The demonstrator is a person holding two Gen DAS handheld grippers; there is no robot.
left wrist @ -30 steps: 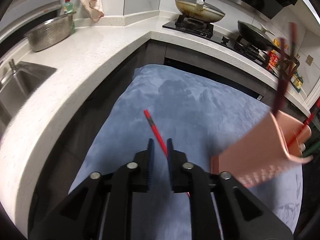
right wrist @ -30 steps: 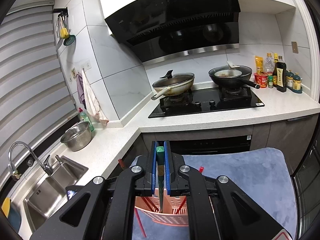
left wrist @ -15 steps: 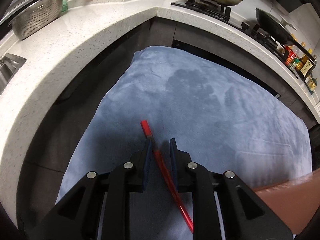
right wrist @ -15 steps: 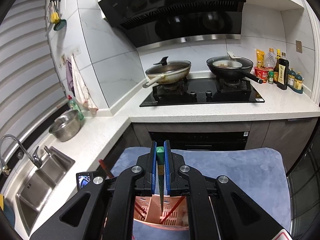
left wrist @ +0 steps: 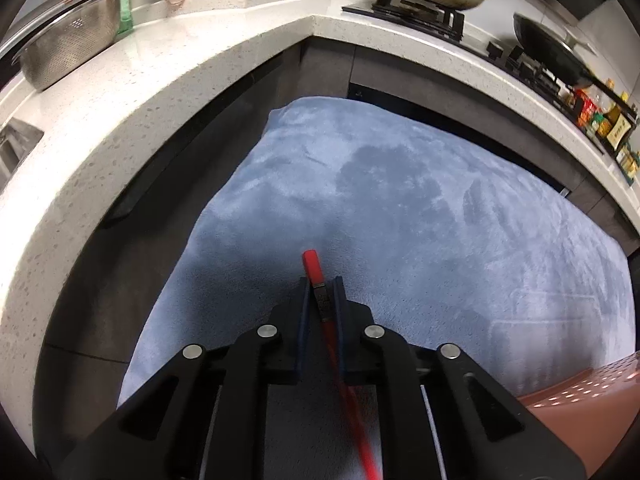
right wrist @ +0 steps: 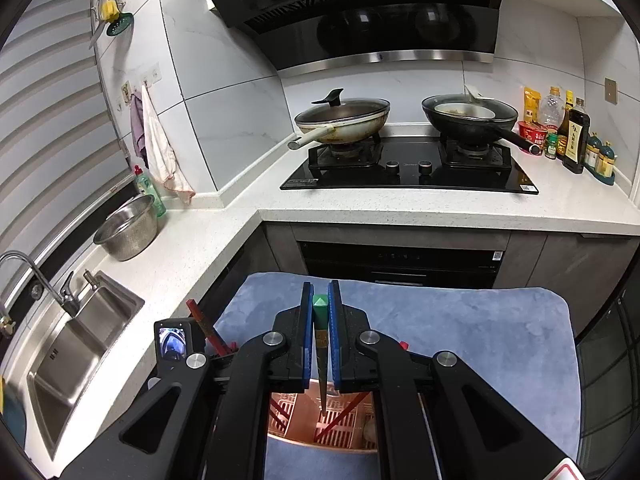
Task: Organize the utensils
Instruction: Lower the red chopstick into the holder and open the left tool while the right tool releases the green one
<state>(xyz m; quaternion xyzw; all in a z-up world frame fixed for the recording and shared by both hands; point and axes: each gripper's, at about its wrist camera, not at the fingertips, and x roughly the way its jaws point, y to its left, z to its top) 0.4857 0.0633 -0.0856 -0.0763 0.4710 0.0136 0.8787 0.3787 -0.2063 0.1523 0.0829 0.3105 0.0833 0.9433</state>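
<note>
A red chopstick (left wrist: 312, 266) lies on the blue cloth (left wrist: 400, 200), its square end pointing away from me. My left gripper (left wrist: 321, 282) points down at the cloth with its jaws closing around the chopstick. The stick sits between the blue pads with thin slivers of gap on both sides. In the right wrist view my right gripper (right wrist: 319, 286) is shut on a green chopstick (right wrist: 319, 312). The chopstick hangs tip-down over a pink slotted utensil basket (right wrist: 298, 408) holding red chopsticks (right wrist: 340, 416). A corner of the basket (left wrist: 580, 392) shows at the lower right of the left wrist view.
A white L-shaped counter (right wrist: 400, 216) wraps around the cloth (right wrist: 460, 320). It carries a hob with two pans (right wrist: 344, 116), sauce bottles (right wrist: 576, 140), a steel colander (right wrist: 128, 232) and a sink (right wrist: 72, 348). The left gripper's body (right wrist: 172, 340) sits to the left, next to dark red sticks (right wrist: 200, 318).
The left gripper dropped toward the cloth and its jaws narrowed around the red chopstick, which now lies straight between the pads. The right gripper sank slightly over the basket, still gripping the green chopstick.
</note>
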